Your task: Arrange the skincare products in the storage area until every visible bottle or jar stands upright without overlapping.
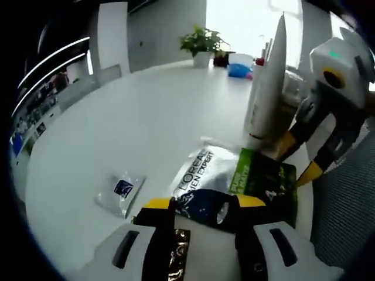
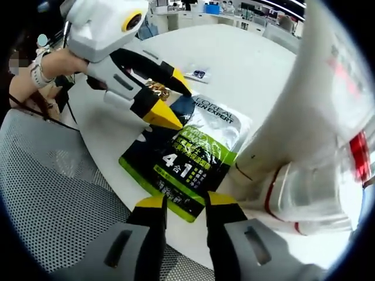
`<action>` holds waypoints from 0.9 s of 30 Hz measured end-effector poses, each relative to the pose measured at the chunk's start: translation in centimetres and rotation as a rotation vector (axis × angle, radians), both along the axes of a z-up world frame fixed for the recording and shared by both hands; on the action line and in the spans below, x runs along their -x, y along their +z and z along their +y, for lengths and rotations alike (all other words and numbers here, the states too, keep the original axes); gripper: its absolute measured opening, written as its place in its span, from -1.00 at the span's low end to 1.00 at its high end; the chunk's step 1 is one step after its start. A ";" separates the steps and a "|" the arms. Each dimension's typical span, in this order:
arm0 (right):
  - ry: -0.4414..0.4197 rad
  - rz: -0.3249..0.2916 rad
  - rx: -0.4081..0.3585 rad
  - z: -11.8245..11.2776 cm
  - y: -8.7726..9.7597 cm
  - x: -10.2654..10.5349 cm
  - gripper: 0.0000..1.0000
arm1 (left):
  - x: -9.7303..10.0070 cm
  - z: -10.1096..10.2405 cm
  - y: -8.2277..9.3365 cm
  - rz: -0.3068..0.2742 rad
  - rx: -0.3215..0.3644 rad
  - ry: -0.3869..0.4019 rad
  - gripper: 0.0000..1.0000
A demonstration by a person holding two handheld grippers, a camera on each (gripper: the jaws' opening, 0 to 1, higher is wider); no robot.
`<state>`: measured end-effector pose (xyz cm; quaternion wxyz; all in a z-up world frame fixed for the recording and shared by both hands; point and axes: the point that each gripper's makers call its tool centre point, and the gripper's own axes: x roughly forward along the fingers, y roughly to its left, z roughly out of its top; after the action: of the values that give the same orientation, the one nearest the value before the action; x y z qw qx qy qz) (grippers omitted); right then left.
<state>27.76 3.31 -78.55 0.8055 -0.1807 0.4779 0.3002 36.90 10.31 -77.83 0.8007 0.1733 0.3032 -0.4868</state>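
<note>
A flat L'Oréal Men Expert sachet (image 1: 234, 172) (image 2: 196, 146), silver, navy and green, lies at the table's near edge. My left gripper (image 1: 204, 203) (image 2: 170, 96) is open, its jaws apart over the sachet's navy end; I cannot tell whether they touch it. A gold foil piece (image 1: 177, 252) (image 2: 156, 88) shows under that gripper. My right gripper (image 2: 186, 201) (image 1: 297, 159) is open at the sachet's green end, its jaws a little apart. A tall white tube (image 1: 267, 88) (image 2: 304, 111) stands upright just beyond the sachet. A white bottle with red bands (image 2: 307, 196) sits at its foot.
A small clear sachet (image 1: 122, 190) (image 2: 197, 73) lies alone on the white round table (image 1: 146, 111). A potted plant (image 1: 202, 44) and blue items (image 1: 239, 70) stand at the far side. A grey mesh chair (image 2: 53, 193) (image 1: 345, 205) is by the near edge. A hand (image 2: 53, 64) holds the left gripper.
</note>
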 end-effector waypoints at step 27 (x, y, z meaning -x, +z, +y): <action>0.012 -0.009 0.003 0.2 0.0 0.0 -0.47 | 2.7 1.4 3.7 -0.081 0.009 -0.003 -0.12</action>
<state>27.78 3.46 -78.51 0.8055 -0.1860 0.4737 0.3037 34.17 11.69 -74.12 0.8124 0.1896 0.2680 -0.4818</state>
